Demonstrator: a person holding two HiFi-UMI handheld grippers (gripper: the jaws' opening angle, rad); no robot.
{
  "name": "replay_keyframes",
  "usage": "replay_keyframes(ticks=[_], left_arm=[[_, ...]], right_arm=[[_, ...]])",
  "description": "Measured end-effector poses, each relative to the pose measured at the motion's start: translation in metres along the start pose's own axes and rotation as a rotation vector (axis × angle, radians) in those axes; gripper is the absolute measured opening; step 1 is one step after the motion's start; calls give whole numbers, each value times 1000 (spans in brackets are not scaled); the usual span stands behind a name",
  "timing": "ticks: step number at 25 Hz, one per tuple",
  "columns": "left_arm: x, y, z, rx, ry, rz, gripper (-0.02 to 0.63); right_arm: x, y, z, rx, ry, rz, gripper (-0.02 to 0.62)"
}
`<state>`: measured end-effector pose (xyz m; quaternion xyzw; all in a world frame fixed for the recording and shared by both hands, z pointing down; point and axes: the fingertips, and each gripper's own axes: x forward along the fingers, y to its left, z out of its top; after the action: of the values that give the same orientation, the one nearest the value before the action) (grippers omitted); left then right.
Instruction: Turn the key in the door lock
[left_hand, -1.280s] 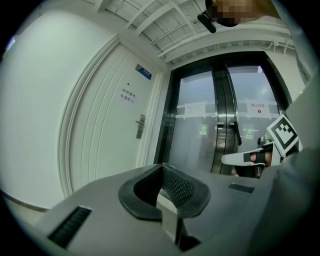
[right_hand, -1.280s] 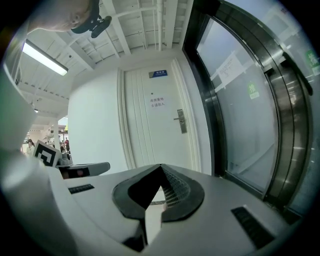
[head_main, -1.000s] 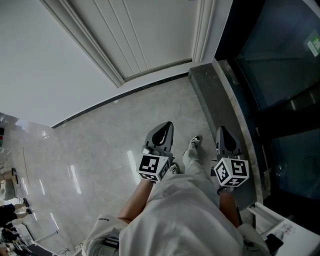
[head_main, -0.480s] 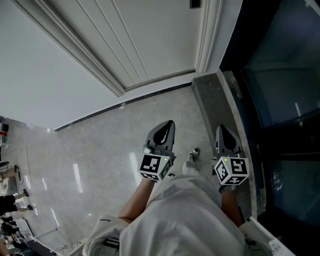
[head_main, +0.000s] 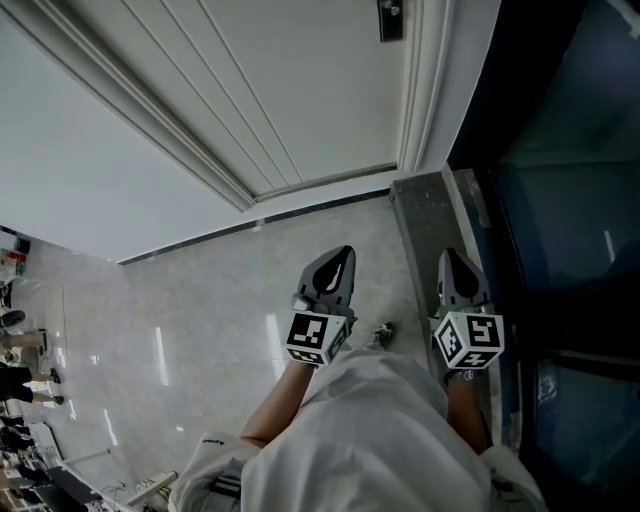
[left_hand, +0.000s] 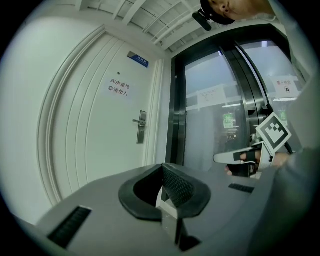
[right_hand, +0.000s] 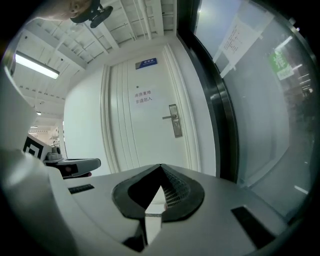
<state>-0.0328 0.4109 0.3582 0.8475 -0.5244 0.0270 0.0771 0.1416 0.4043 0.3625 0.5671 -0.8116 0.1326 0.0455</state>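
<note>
A white panelled door (head_main: 300, 90) stands ahead, its metal lock plate and lever handle (head_main: 391, 18) at the top of the head view. The same lock plate (left_hand: 142, 127) shows some way off in the left gripper view, and the lock plate (right_hand: 174, 120) also shows in the right gripper view. I cannot make out a key from here. My left gripper (head_main: 338, 258) and right gripper (head_main: 452, 260) are held side by side, pointing towards the door and well short of it. Both are shut with nothing between their jaws.
A dark glass wall in a black frame (head_main: 560, 170) runs along the right of the door. A grey stone strip (head_main: 425, 215) lies at its foot beside the pale marble floor (head_main: 200, 300). Two small signs (right_hand: 144, 97) hang on the door. The person's shoe (head_main: 382, 334) shows between the grippers.
The person and both grippers have moved forward towards the door. The door fills more of the head view, and the lock plate has come into sight at its top edge.
</note>
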Motion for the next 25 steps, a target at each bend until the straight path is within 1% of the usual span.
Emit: replay_keyframes(ticks=[3,9,12,15,19,22,25], left_arm=[[15,-1,1,3,11,20,8],[39,8,7,0,5,59,8],[46,14,-4,-8,21,72,8],[62,21,-13,-12,44,64,8],[95,28,3,-11,3,34,8],[121,46,13,-24,-2,21,8],[160,86,30,-50,11,9,8]], right_arm=[[9,-17,7,5,-7,3,2],[32,-33,4,11,19,24,2],[43,-35,0,6,24,36,2],[55,-39,-4,2,37,28,2],[69,-54,-2,-5,48,-12,2],[91,-61,10,-5,53,-41,2],[142,-61,37,-8,63,-70,2]])
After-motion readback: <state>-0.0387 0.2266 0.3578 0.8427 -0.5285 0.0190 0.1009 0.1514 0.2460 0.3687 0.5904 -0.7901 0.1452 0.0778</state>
